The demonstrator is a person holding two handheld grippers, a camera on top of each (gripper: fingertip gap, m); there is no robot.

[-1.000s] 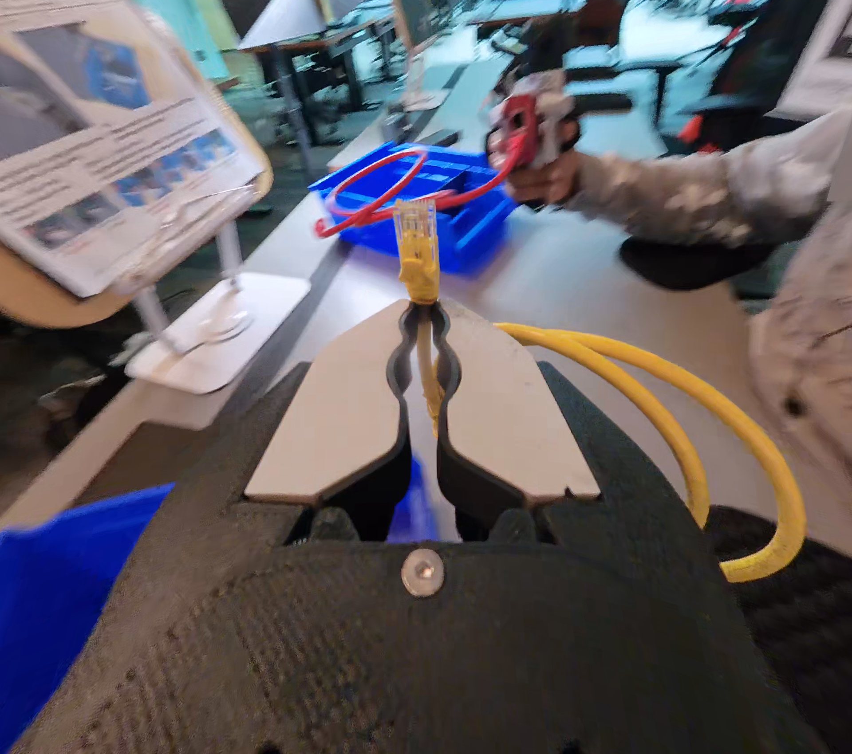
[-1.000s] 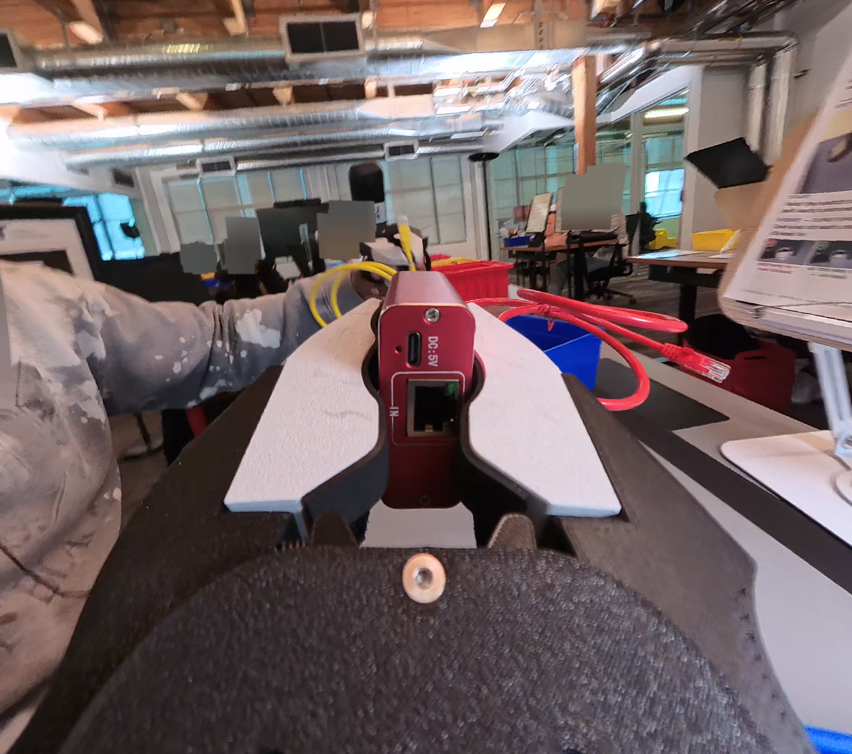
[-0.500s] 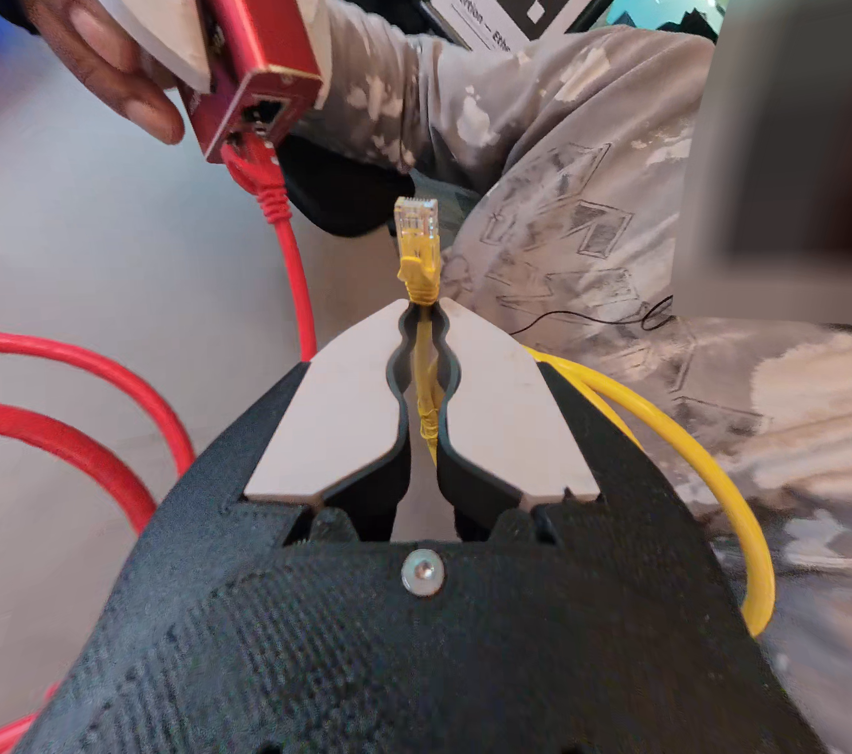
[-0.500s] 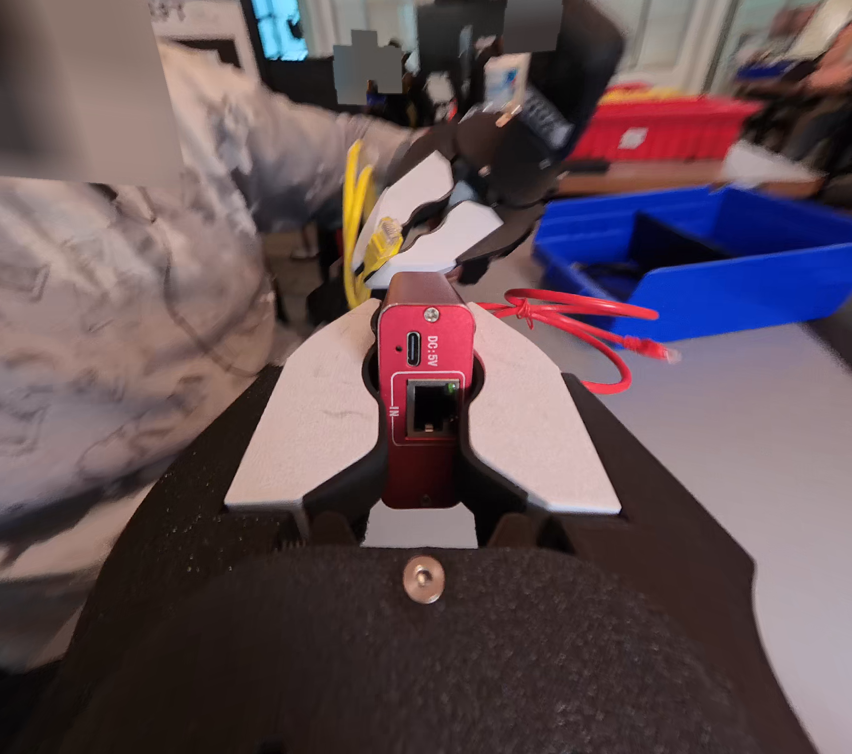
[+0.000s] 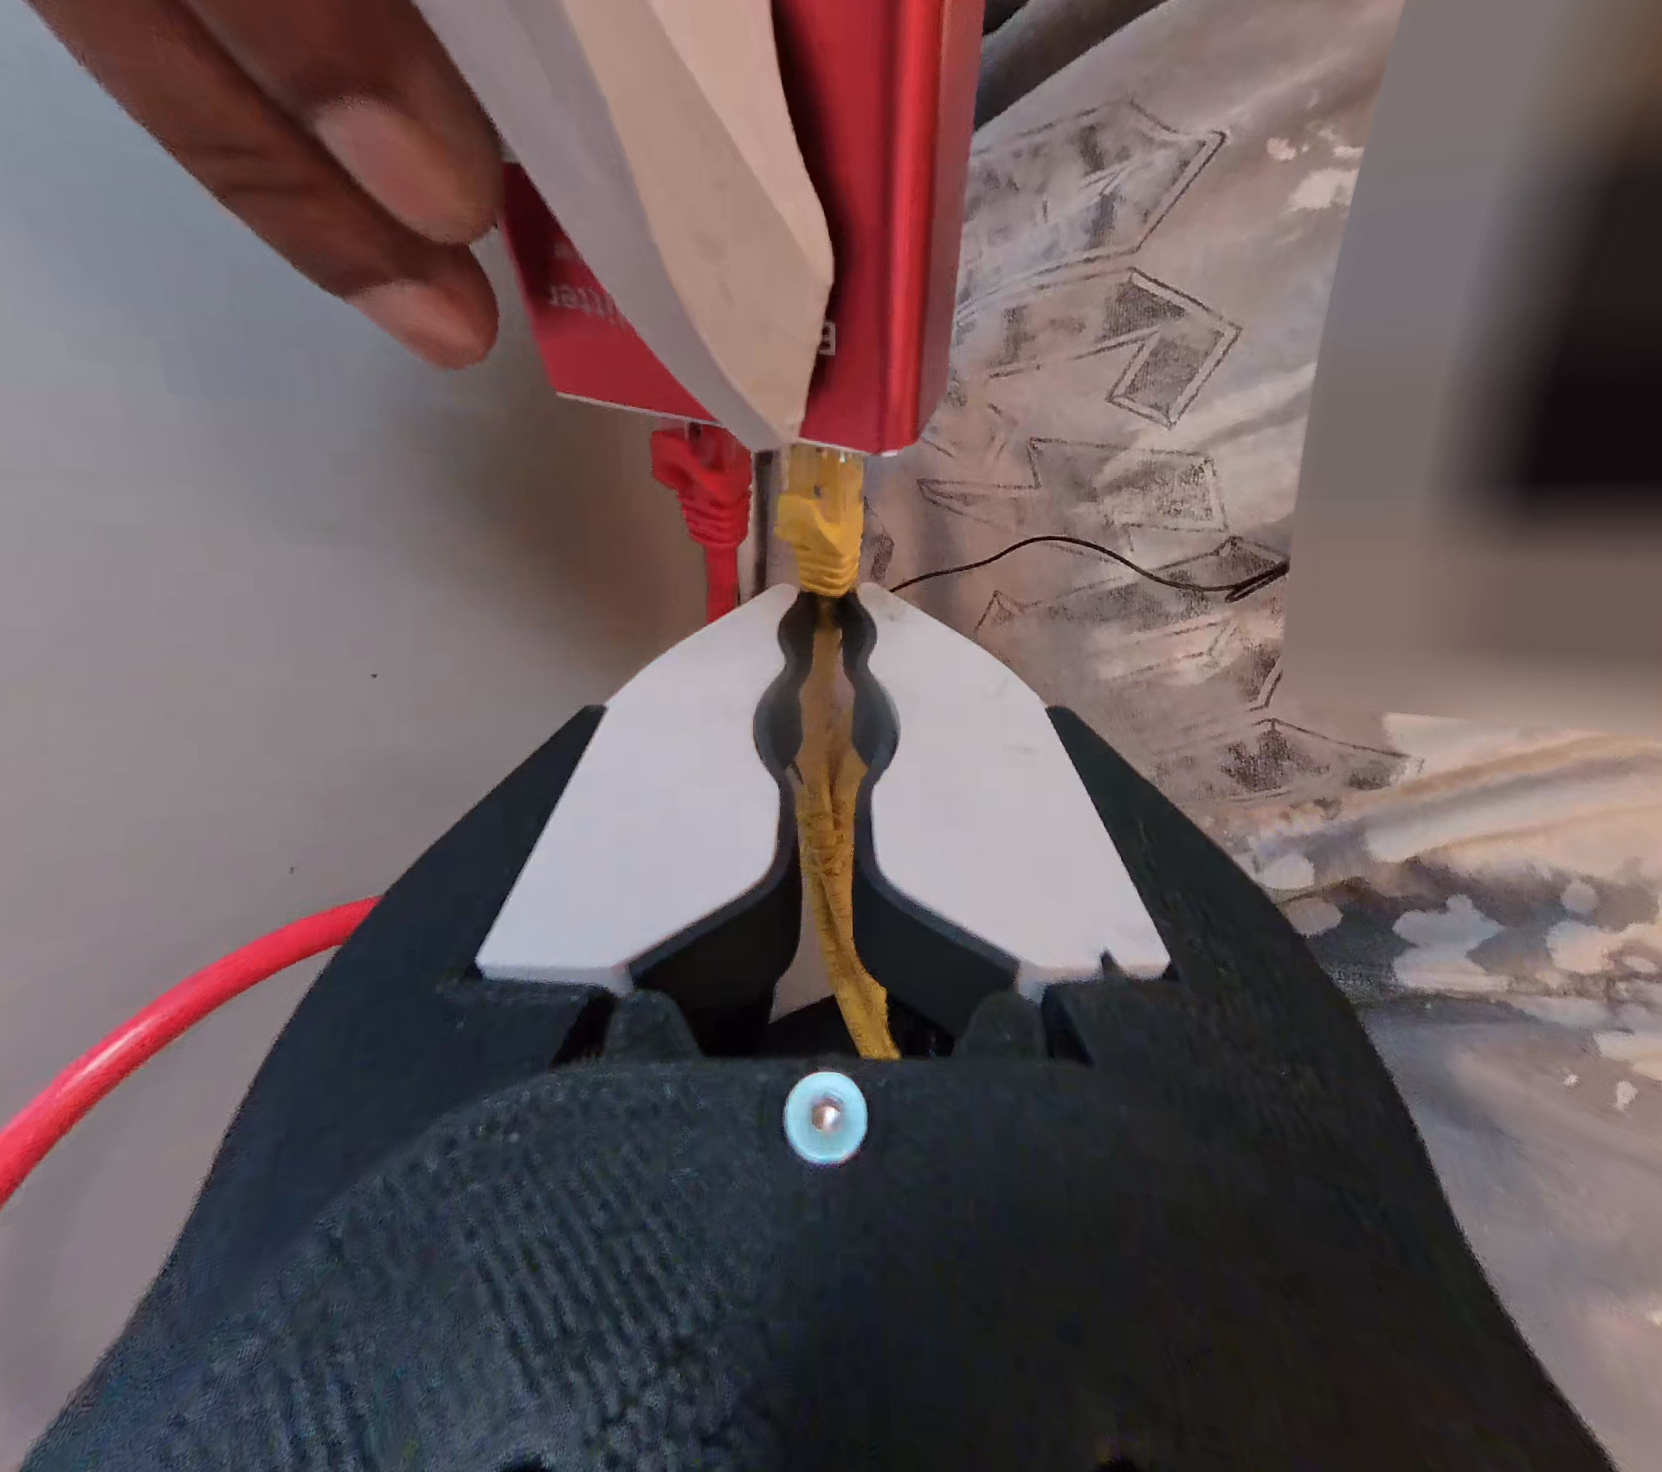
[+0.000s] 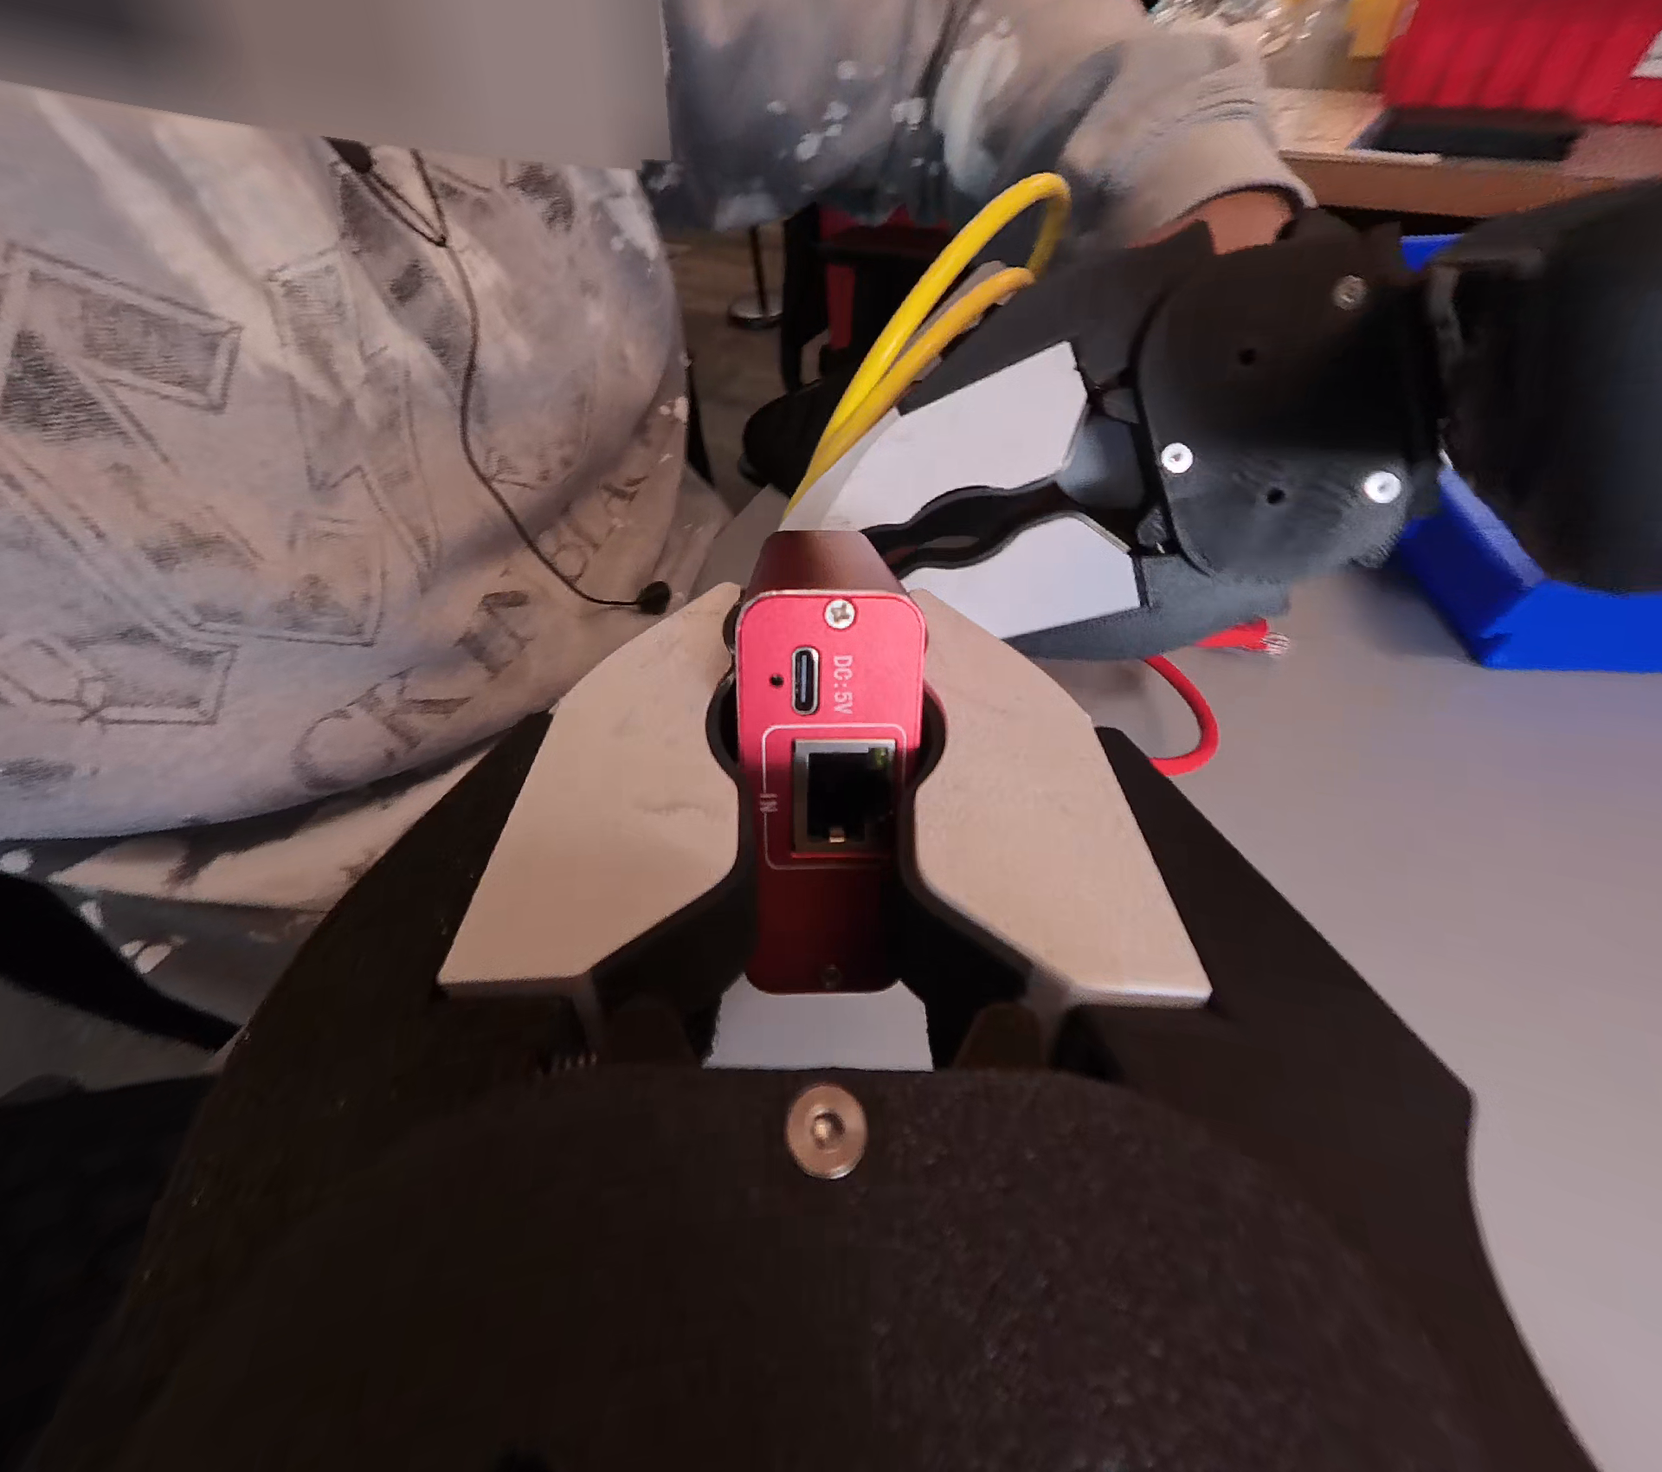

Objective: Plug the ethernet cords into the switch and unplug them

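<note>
My right gripper (image 6: pixel 827 610) is shut on the red switch (image 6: pixel 829 781), held above the table; its near end shows an empty port. In the left wrist view the switch (image 5: pixel 863 106) hangs from above. My left gripper (image 5: pixel 823 597) is shut on the yellow ethernet cord (image 5: pixel 827 844) just behind its plug (image 5: pixel 817 520), whose tip sits in a port at the switch's end. The red cord's plug (image 5: pixel 706 493) is in the port beside it. The left gripper (image 6: pixel 890 520) also shows in the right wrist view, with the yellow cord (image 6: pixel 935 322) looping behind it.
A person's hand (image 5: pixel 234 79) grips the right gripper. A patterned grey sleeve and torso (image 6: pixel 315 439) fill the left. The red cord (image 5: pixel 153 1015) trails over the grey table (image 6: pixel 1394 844). A blue bin (image 6: pixel 1511 601) and red and yellow bins (image 6: pixel 1529 7) stand at the right.
My left gripper has moved the yellow plug up to the switch, from a gap below it into its port. The right gripper has tilted the switch toward it.
</note>
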